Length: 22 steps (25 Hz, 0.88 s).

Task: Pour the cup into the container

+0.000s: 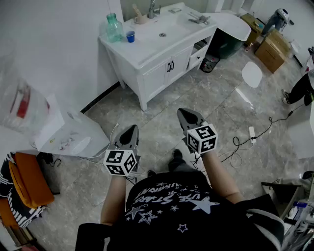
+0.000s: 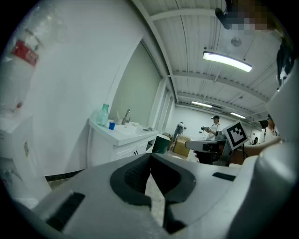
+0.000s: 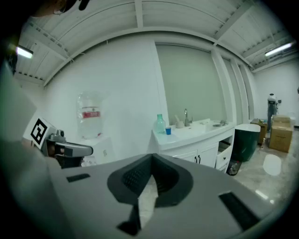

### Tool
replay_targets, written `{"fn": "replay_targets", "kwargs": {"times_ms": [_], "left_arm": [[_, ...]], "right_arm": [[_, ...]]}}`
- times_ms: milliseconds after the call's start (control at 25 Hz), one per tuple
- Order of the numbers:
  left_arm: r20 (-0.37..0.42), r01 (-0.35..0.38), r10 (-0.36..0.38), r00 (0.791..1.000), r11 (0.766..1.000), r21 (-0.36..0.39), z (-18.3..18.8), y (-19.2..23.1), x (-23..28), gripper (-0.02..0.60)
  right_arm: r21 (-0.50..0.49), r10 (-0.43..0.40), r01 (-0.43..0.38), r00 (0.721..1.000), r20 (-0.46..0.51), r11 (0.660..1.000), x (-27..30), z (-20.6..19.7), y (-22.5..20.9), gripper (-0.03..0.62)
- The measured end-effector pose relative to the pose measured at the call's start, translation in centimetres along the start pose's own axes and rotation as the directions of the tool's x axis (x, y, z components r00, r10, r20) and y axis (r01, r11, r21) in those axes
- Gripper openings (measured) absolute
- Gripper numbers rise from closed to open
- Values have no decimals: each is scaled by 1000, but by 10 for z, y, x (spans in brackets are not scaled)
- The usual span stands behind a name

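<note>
A small blue cup [image 1: 130, 36] stands on the left end of a white vanity [image 1: 147, 54], next to a green glass bottle [image 1: 114, 27]. Both are across the floor from me, far from either gripper. My left gripper [image 1: 130, 129] and right gripper [image 1: 187, 113] are held at waist height over the tiled floor, pointing towards the vanity. Both have their jaws closed tip to tip with nothing between them. The left gripper view shows the cup [image 2: 112, 125] and bottle [image 2: 104, 115] beyond the left gripper [image 2: 150, 157]. The right gripper view shows the cup [image 3: 168, 131] and bottle [image 3: 160, 124] past the right gripper [image 3: 152, 157].
The vanity has a sink basin [image 1: 162, 30], a faucet [image 1: 152, 8] and a beige holder [image 1: 140, 18]. A water dispenser [image 1: 29, 112] stands by the left wall, with an orange seat [image 1: 29, 179] below it. Cardboard boxes [image 1: 274, 49], a dark bin [image 1: 225, 45] and floor cables [image 1: 250, 135] lie to the right.
</note>
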State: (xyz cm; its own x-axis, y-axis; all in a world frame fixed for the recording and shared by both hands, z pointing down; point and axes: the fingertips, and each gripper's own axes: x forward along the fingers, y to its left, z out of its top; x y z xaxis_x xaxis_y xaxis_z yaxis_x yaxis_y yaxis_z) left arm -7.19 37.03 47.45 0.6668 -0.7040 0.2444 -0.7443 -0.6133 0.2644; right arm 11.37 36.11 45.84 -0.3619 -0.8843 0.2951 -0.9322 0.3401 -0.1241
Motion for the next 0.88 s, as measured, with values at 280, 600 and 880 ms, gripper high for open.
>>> {"fn": "replay_targets", "kwargs": {"times_ms": [280, 600, 880], "left_arm": [[-4, -1, 1, 1000, 1000, -5, 2, 1, 8, 12], [-10, -7, 6, 1000, 1000, -22, 0, 3, 17, 12], [19, -25, 25, 1000, 999, -24, 9, -3, 32, 12]], "right_arm": [[-2, -7, 7, 1000, 10, 1000, 3, 5, -7, 6], [-22, 6, -6, 1000, 13, 1000, 11, 10, -10, 6], [-34, 23, -22, 998, 52, 999, 16, 22, -27, 6]]}}
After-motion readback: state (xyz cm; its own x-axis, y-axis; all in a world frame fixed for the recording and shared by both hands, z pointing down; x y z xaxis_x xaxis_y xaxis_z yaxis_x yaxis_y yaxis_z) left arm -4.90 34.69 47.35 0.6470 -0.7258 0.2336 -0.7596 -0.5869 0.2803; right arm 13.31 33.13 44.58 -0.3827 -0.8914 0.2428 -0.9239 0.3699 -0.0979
